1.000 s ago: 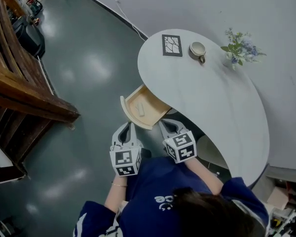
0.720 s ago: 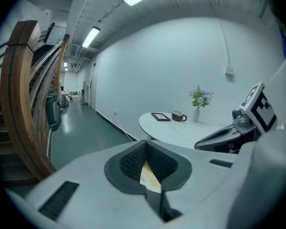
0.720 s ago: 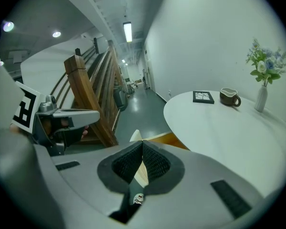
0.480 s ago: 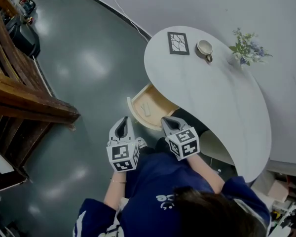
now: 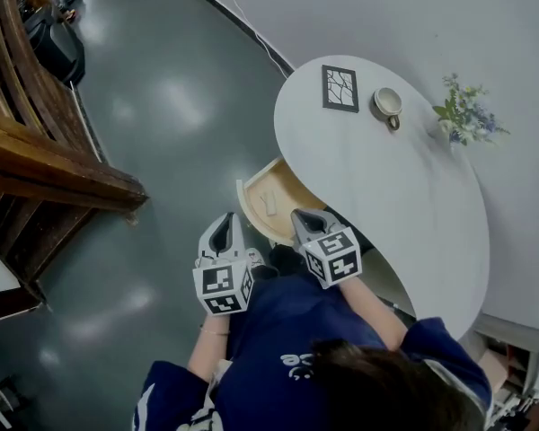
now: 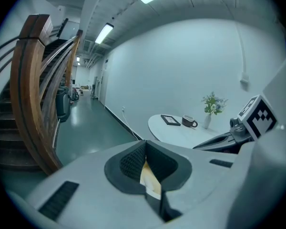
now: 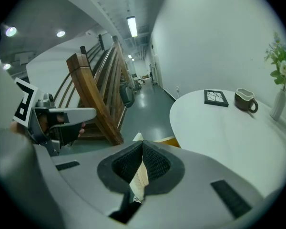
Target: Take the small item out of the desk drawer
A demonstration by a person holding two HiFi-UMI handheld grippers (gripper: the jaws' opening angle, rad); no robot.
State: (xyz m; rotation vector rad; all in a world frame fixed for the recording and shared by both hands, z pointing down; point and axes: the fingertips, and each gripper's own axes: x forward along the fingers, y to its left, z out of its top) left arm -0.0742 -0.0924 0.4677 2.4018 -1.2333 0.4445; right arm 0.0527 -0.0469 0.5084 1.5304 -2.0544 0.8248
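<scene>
Dark polished floor (image 5: 162,124) fills the room to the left of both jaws, and at its far left side we see a brown wooden staircase (image 5: 45,164), well apart from the left gripper (image 5: 224,219). We hold that gripper low in front of our blue top (image 5: 287,330), its tips over bare floor. Its jaws are pressed together at the tips with nothing gripped. A pale sliver shows through the slit beneath them, and we cannot tell what it is. Just ahead of these jaws and to their right stands the drawer (image 5: 290,185), pulled out from under the white table (image 5: 413,214), with its curved front towards us and its light wooden bottom open to view. The small item (image 5: 269,203), pale and oblong, lies flat on the drawer bottom, ahead of both pairs of jaws and between them, touched by neither. To its right the right gripper (image 5: 300,215) has its tips at the drawer's near edge, close by the table's rim; its jaws are closed tight and hold nothing. Farther ahead and to the right of the right jaws, on the table, come a dark-framed picture (image 5: 340,88), then a cup (image 5: 387,102), then a small vase of flowers (image 5: 464,115), all well apart from the jaws
</scene>
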